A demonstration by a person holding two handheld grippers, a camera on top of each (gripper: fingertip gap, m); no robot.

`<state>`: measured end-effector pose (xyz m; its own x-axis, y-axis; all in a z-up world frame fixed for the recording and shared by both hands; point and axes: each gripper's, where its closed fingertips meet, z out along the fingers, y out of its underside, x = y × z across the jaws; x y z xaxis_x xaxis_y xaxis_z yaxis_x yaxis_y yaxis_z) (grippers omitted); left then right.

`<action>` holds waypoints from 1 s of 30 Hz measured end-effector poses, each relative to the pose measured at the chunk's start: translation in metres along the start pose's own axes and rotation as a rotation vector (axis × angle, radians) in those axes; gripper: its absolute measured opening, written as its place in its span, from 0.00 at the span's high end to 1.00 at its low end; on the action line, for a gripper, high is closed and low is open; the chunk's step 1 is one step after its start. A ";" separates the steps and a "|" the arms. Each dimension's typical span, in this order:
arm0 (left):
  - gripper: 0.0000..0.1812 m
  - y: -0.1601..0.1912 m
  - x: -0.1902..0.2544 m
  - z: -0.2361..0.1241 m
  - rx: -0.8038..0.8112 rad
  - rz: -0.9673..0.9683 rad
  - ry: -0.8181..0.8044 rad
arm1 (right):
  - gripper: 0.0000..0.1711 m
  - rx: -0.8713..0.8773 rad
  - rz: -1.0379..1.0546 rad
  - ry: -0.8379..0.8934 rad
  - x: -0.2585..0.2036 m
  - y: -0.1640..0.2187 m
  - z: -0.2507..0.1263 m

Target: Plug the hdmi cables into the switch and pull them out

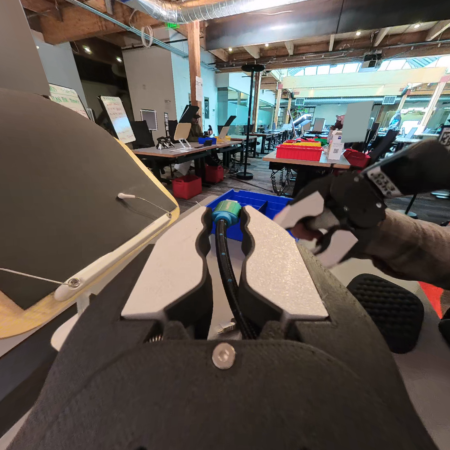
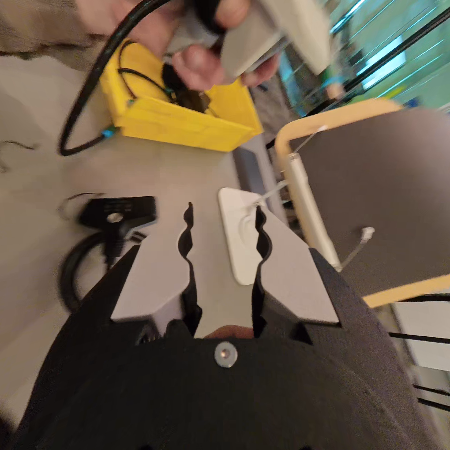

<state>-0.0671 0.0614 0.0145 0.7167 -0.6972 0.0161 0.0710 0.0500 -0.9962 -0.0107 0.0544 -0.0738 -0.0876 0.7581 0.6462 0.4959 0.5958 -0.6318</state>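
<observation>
- Now my left gripper (image 1: 225, 219) jaws clamp the plug (image 1: 226, 211), lifted off the worktop (image 2: 151, 170).
- My right gripper (image 2: 222, 211) jaws gape wide, empty, near the switch (image 2: 119, 211).
- Risk: trailing cable (image 1: 226, 272) could snag and twist the plug askew.

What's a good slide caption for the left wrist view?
Left gripper shut on an HDMI cable just behind its plug, above a blue bin; right gripper alongside.
</observation>
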 end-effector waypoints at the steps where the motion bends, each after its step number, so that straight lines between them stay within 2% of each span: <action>1: 0.88 -0.002 -0.001 -0.002 0.004 0.006 -0.004 | 0.69 -0.023 0.036 -0.057 -0.018 0.006 0.002; 3: 0.88 -0.006 -0.004 -0.006 0.009 0.011 -0.015 | 0.65 -0.091 0.078 -0.133 -0.051 0.018 0.008; 5: 0.88 -0.007 -0.006 -0.009 0.006 0.016 -0.024 | 0.68 -0.158 0.097 -0.194 -0.084 0.030 0.018; 8: 0.88 -0.013 -0.007 -0.013 0.027 0.012 -0.022 | 0.66 -0.240 0.064 -0.207 -0.117 0.044 0.031; 10: 0.88 -0.014 -0.008 -0.016 0.026 0.023 -0.032 | 0.60 -0.347 -0.012 -0.169 -0.126 0.061 0.040; 12: 0.88 -0.016 -0.009 -0.018 0.030 0.023 -0.033 | 0.58 -0.421 -0.056 -0.137 -0.133 0.074 0.047; 15: 0.88 -0.018 -0.007 -0.019 0.040 0.014 -0.021 | 0.63 -0.467 -0.057 -0.113 -0.140 0.082 0.056; 20: 0.88 -0.021 -0.001 -0.017 0.048 0.016 0.001 | 0.77 -0.569 -0.081 -0.029 -0.134 0.098 0.068; 21: 0.88 -0.021 0.000 -0.017 0.050 0.016 0.002 | 0.84 -0.573 -0.093 -0.020 -0.135 0.101 0.070; 23: 0.88 -0.021 0.000 -0.017 0.046 0.021 0.002 | 0.90 -0.553 -0.116 0.010 -0.131 0.101 0.073; 27: 0.88 -0.021 0.001 -0.017 0.053 0.015 0.013 | 0.90 -0.413 0.010 0.008 -0.118 0.087 0.067; 30: 0.88 -0.021 0.000 -0.017 0.050 0.014 0.011 | 0.90 -0.289 0.124 -0.066 -0.108 0.077 0.054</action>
<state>-0.0802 0.0483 0.0337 0.7102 -0.7040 0.0007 0.0959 0.0957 -0.9908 -0.0095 0.0322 -0.2151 -0.0622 0.8413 0.5369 0.7305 0.4049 -0.5499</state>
